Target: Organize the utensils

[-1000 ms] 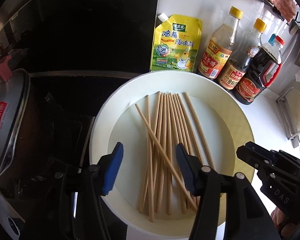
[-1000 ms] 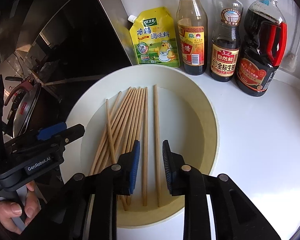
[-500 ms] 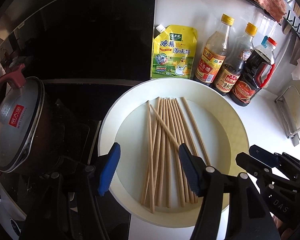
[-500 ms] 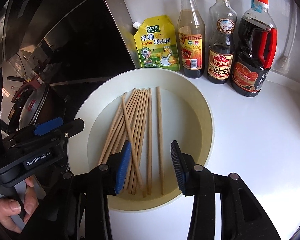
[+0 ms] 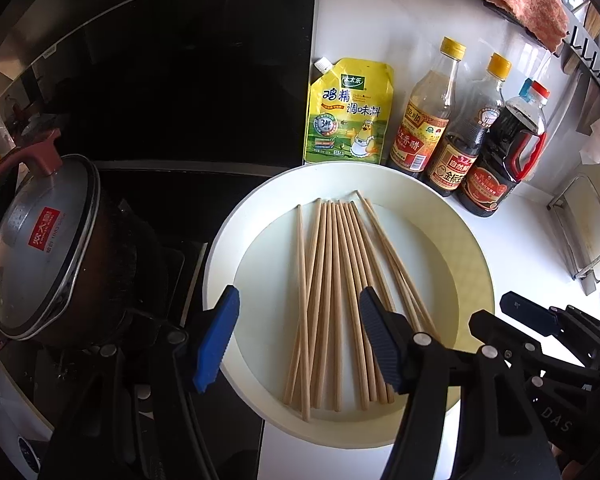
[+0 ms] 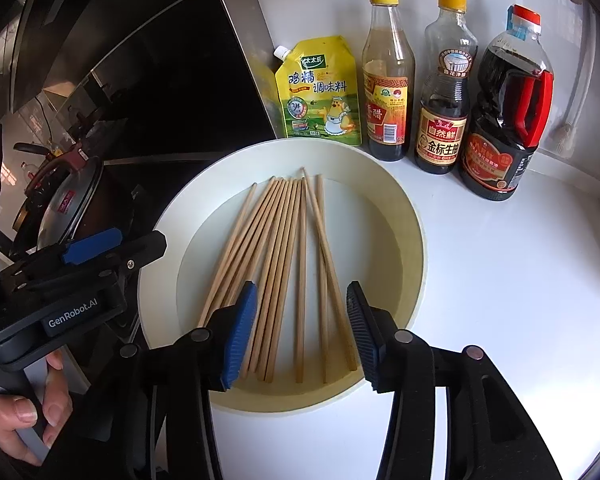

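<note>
In the round cream plate (image 5: pixel 476 256) by the stove, the stray chopstick that lay crosswise now lies along the other wooden chopsticks (image 6: pixel 276 264), so the bundle is tidier. The right gripper (image 6: pixel 302 334) is opening, empty; the left gripper (image 5: pixel 296 340) gapes, holding nothing.
</note>
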